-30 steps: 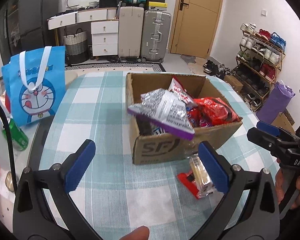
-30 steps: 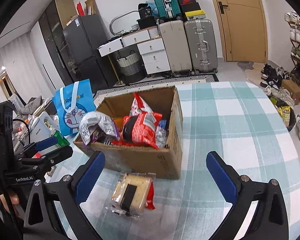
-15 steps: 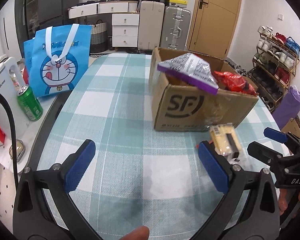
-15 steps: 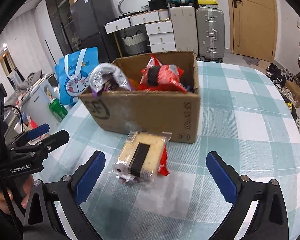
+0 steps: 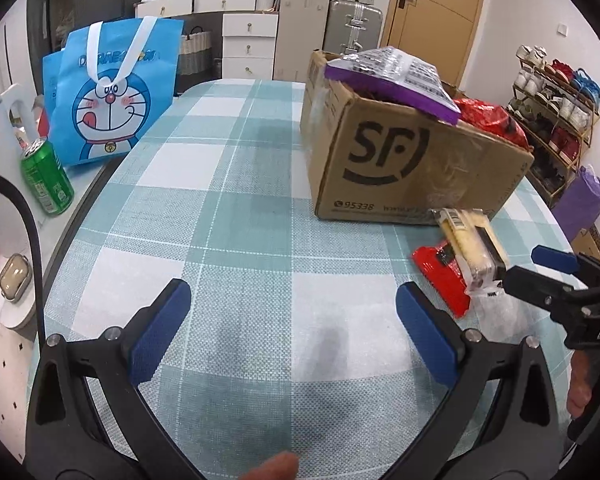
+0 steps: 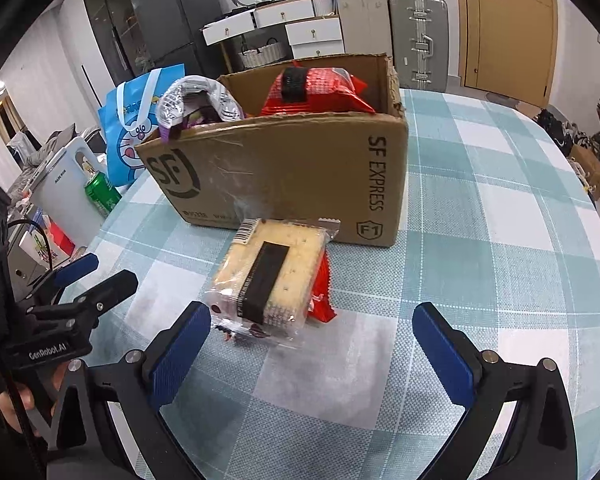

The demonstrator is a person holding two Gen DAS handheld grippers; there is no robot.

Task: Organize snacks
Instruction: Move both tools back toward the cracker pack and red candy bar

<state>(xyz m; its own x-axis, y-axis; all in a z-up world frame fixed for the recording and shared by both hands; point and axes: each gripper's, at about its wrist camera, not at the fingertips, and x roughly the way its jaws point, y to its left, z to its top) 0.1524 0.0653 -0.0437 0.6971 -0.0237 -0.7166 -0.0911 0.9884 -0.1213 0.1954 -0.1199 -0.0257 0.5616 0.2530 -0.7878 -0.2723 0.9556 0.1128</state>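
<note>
The right tool (image 6: 311, 350) is held low over the checked bench (image 6: 480, 208) with its jaws wide open, just before the clear-wrapped cracker pack (image 6: 270, 276). This pack lies on a red packet (image 6: 323, 288), close to the cardboard box (image 6: 292, 176) full of snacks. The left tool (image 5: 293, 334) is also open and holds nothing.

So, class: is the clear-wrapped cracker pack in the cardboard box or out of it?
Out. The cracker pack lies flat on the tablecloth before the SF cardboard box, atop a red packet.

A green can (image 5: 47, 176) stands beside the blue cartoon bag (image 5: 108, 96).
</note>
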